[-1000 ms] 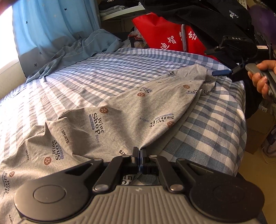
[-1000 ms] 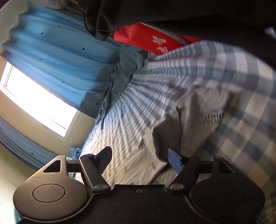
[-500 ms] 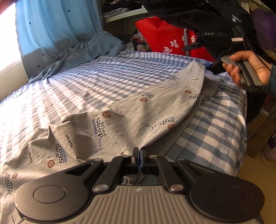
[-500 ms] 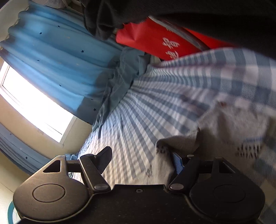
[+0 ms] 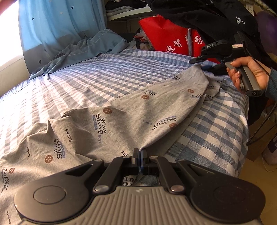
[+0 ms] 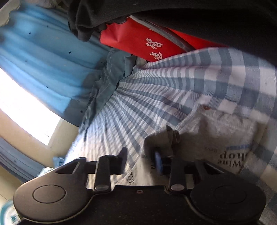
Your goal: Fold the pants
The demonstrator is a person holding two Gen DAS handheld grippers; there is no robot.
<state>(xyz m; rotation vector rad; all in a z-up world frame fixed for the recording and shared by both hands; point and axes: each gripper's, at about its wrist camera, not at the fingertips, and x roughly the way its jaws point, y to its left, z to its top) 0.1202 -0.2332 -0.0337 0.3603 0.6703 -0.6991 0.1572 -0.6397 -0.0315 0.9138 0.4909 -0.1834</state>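
Note:
Grey printed pants (image 5: pixel 124 119) lie spread across a blue-and-white checked bed. My left gripper (image 5: pixel 139 154) is shut on a near edge of the pants, and the cloth pulls up to it in a ridge. My right gripper (image 6: pixel 140 160) is open at the far end of the pants (image 6: pixel 216 136). Its fingers straddle a bunched edge of the cloth there. In the left wrist view the right gripper (image 5: pixel 204 63) shows at the far right, held by a hand, with its jaws apart over the pants' far tip.
A blue garment (image 5: pixel 77 50) lies crumpled at the bed's far left under a blue curtain (image 5: pixel 57 22). A red bag (image 5: pixel 169 39) and dark clothes (image 5: pixel 199 15) crowd the far right. The bed edge (image 5: pixel 242 121) drops to the floor at right.
The right gripper has come down to the far tip of the pants, and its jaws have narrowed around the bunched cloth. The left gripper has kept its hold in place.

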